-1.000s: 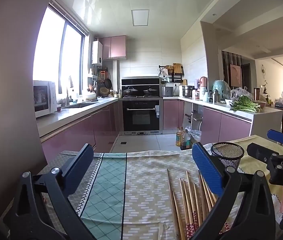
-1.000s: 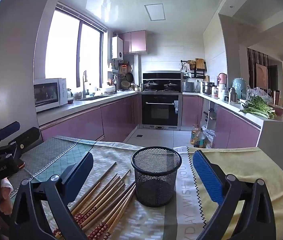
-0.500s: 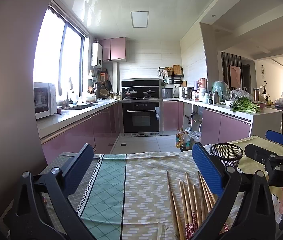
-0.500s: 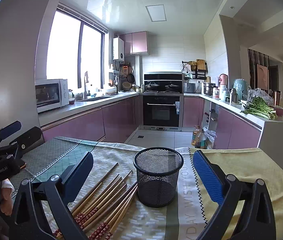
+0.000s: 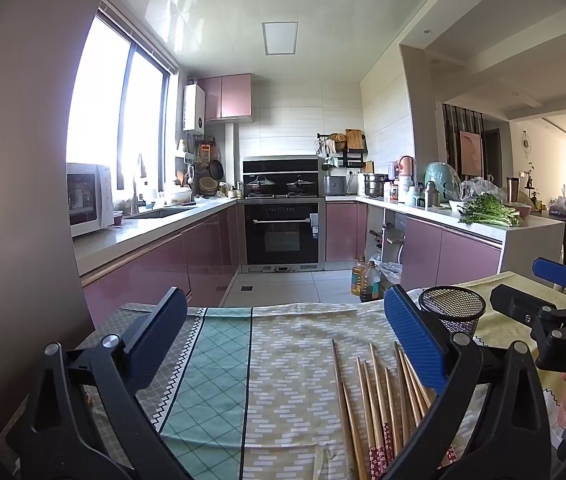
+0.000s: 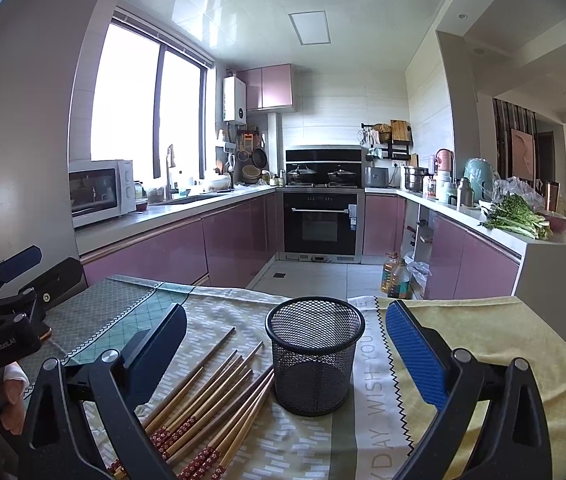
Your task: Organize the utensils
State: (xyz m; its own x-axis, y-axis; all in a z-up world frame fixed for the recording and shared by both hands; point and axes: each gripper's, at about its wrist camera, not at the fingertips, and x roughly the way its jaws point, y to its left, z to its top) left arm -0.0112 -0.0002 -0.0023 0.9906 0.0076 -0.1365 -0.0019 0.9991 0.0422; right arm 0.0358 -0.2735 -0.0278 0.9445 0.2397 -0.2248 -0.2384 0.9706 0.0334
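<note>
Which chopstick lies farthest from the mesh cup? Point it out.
The leftmost chopstick, lying slightly apart from the other chopsticks, on the side away from the mesh cup.

1. Both views are being lit brightly by daylight coming through the window (image 6: 145, 108), which is being blown out to white.
2. Glare is being reflected off the glossy ceiling (image 5: 219, 8).
3. Straight lines are being bent strongly toward the edges, and the corners are being darkened.
4. Distant details are being rendered softly; only a faint shadow is being cast beside the mesh cup (image 6: 315, 356).
</note>
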